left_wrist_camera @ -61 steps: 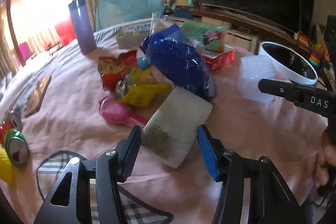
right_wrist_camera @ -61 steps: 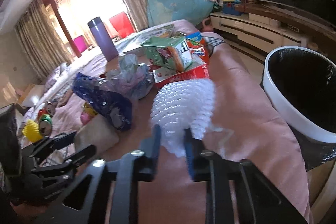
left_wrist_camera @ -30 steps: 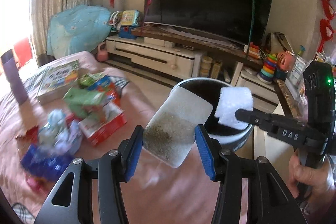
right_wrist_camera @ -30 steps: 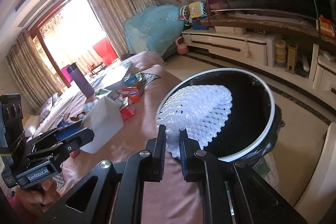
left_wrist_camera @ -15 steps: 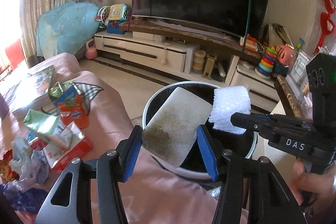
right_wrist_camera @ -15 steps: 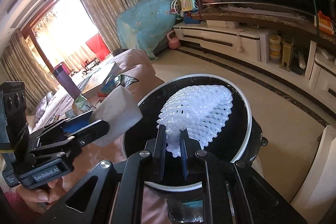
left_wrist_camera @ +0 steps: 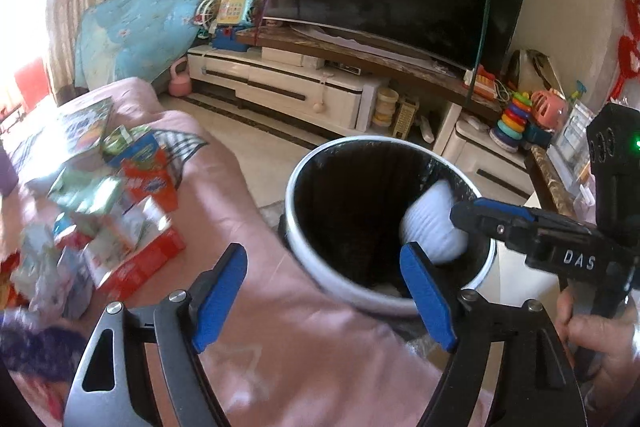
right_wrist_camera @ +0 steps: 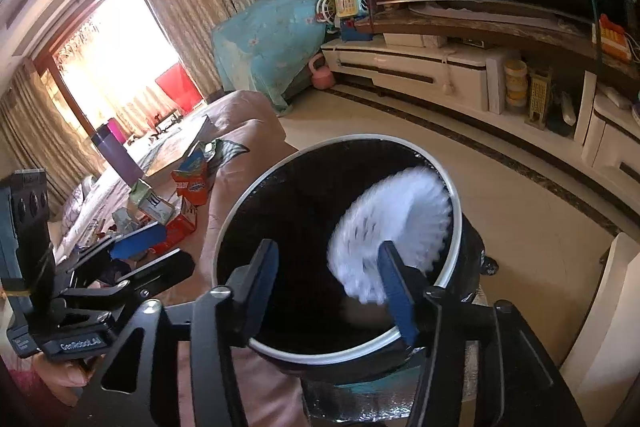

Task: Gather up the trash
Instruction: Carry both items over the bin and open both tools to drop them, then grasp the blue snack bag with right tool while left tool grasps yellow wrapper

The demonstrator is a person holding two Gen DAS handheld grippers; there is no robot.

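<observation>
- Two grippers hover over the trash bin [left_wrist_camera: 308, 267], both with fingers spread wide and nothing between them; our left gripper [left_wrist_camera: 324, 301] frames the bin's rim, our right gripper [right_wrist_camera: 328, 291] looks straight into its black mouth.
- One white foam net [right_wrist_camera: 390, 227] is blurred inside the bin at about 2 o'clock of the opening, loose against the right finger; we judge it feather-light, soft and springy, best pinched anywhere along an edge.
- Several cartons and wrappers [left_wrist_camera: 120, 219] lie on the pink cloth [left_wrist_camera: 280, 327] at 9 o'clock; likely light, crushable, slippery film; we would pinch a folded corner or flat side.
</observation>
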